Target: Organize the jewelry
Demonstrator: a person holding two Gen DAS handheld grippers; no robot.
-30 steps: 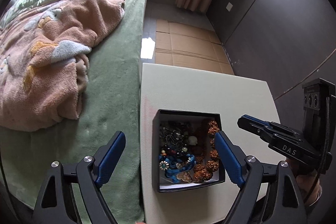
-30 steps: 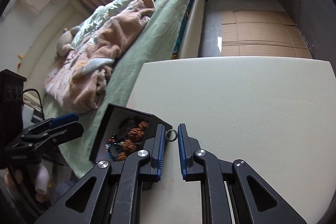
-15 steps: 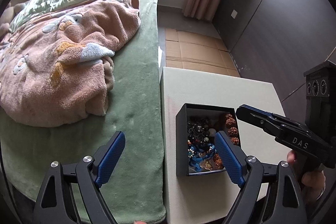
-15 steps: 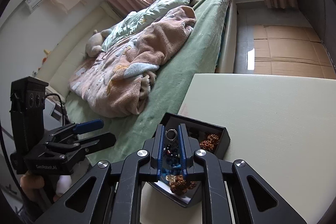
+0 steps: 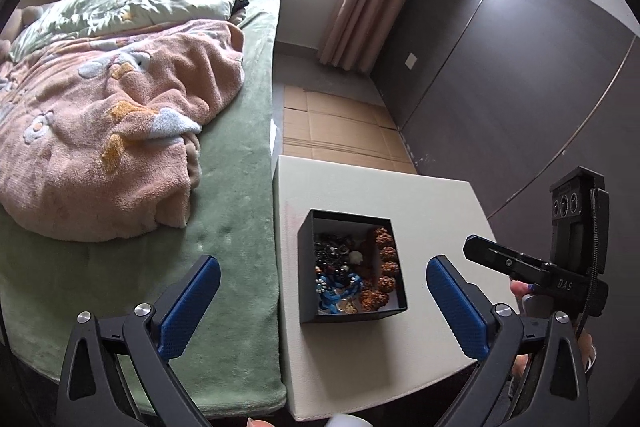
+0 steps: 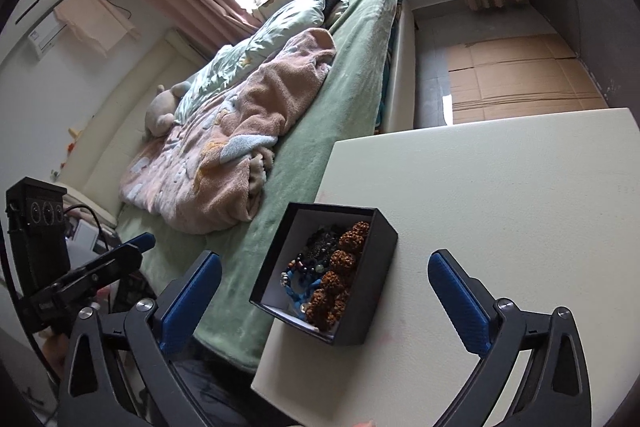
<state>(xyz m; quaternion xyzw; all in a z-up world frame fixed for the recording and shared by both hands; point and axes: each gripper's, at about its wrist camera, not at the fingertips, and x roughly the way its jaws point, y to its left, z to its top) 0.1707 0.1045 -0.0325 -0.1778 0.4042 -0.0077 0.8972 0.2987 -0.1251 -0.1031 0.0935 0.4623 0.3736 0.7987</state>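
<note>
We hold 2 hand-held grippers above the counter (image 6: 500,207): left hand-held gripper (image 5: 322,297) and right hand-held gripper (image 6: 324,289) are both opening, empty. The jewelry (image 6: 326,279) lies gathered in the black box (image 6: 380,291), near the bed-side edge.

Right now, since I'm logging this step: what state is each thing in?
left gripper: jaws opening, nothing between them
right gripper: jaws opening, empty
black box: lidless, upright on the white table
jewelry: piled inside the box
brown bead string: lying along one side of the box
pink blanket: crumpled on the bed
</note>
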